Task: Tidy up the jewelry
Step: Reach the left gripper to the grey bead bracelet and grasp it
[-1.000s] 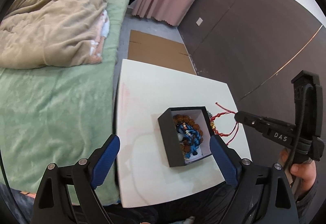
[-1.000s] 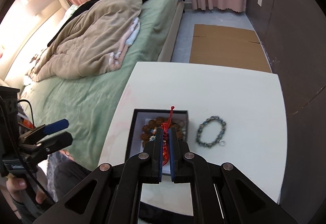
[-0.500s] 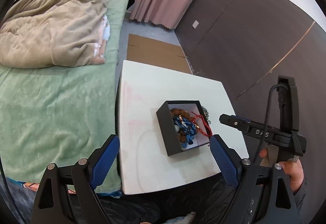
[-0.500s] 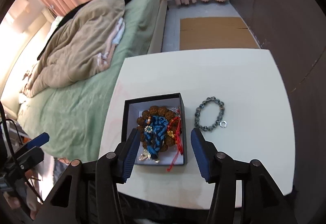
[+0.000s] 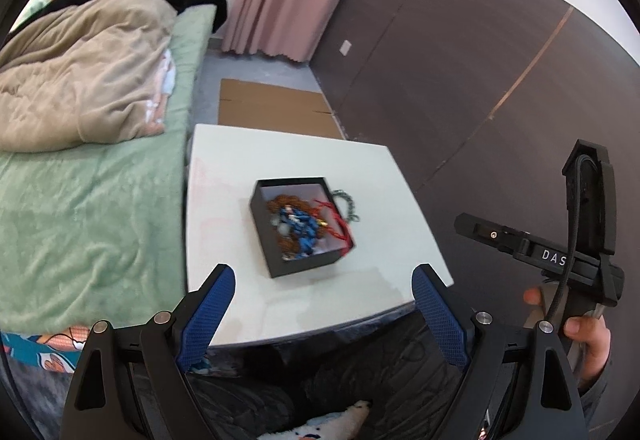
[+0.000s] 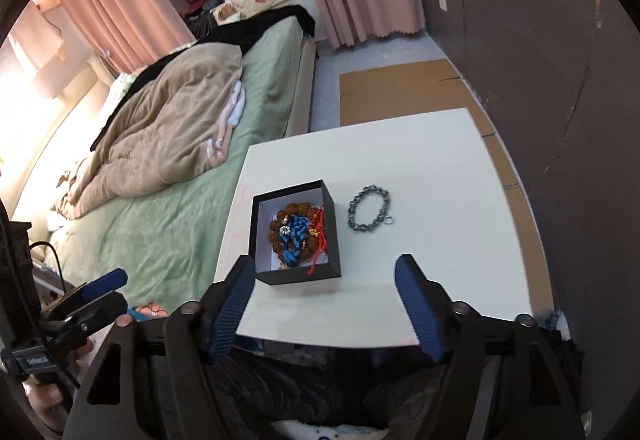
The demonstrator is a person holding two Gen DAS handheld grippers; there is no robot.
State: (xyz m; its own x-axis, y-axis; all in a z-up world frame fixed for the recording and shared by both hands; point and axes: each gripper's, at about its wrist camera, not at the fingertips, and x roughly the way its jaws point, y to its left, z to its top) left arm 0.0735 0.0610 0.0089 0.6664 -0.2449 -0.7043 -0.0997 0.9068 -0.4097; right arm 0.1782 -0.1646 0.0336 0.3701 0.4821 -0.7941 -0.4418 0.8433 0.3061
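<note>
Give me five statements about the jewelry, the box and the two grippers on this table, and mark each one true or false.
1. The grey bead bracelet lies inside the black box. False: it lies on the white table, beside the box.
2. The red cord bracelet is in the box. True.
3. The right gripper is clamped on the red cord. False: its jaws have just been opening and nothing is between them.
4. The left gripper is open and empty. True.
5. The box has its lid on. False: it is open, showing brown beads and a blue bracelet.
</note>
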